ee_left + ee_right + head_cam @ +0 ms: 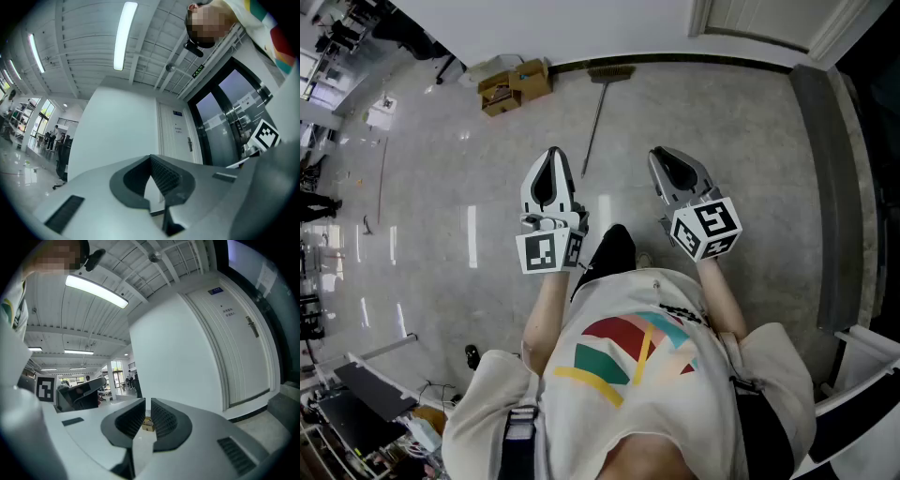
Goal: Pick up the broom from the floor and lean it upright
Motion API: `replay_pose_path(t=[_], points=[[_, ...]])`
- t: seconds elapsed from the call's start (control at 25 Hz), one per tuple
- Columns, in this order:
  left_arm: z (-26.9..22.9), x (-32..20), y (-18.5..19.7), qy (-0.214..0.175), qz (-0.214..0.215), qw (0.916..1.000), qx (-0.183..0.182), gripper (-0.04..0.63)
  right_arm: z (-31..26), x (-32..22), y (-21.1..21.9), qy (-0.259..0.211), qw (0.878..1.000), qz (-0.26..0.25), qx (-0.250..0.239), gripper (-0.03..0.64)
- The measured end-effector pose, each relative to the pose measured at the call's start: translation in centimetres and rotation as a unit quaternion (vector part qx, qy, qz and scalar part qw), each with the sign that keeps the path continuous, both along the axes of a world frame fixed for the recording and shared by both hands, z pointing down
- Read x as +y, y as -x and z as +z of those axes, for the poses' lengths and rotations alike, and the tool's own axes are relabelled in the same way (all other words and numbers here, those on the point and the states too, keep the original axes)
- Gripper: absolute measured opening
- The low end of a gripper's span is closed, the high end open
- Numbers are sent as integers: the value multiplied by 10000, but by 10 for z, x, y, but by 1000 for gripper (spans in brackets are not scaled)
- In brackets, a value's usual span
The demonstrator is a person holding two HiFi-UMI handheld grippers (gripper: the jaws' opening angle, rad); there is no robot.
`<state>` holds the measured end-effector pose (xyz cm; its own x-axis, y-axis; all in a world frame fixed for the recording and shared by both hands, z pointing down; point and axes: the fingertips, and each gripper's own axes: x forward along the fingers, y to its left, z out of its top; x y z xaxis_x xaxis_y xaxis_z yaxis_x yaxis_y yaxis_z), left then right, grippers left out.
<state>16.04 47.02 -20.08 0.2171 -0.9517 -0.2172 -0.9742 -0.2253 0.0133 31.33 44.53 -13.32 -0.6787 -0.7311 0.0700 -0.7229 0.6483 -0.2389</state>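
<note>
Head cam steep down on floor (441, 216); gripper cams fwd, both w/ door (176, 140).

both grippers out front, nothing held

we hold our left gripper (553, 153) and right gripper (662, 153) side by side in front of us, both pointing away, forearms reaching forward. the left's jaws meet at the tips; the right's stand a narrow slit apart, empty.
</note>
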Motion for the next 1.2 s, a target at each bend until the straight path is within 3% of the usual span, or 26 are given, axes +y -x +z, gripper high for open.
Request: replay_pose_path(t=[0.36, 0.64, 0.88, 1.2], points=[[23, -81, 25, 35, 104, 9999, 131, 44, 21, -72, 18, 97, 9997, 59, 229, 44], [38, -213, 76, 237, 131, 9982, 530, 44, 33, -194, 62, 317, 9976, 88, 602, 44], [22, -333, 127, 216, 166, 9978, 601, 44, 11, -315, 124, 324, 9970, -23, 707, 44], [44, -432, 187, 533, -77, 9960, 713, 44, 30, -405, 179, 385, 9891, -478, 1339, 44]])
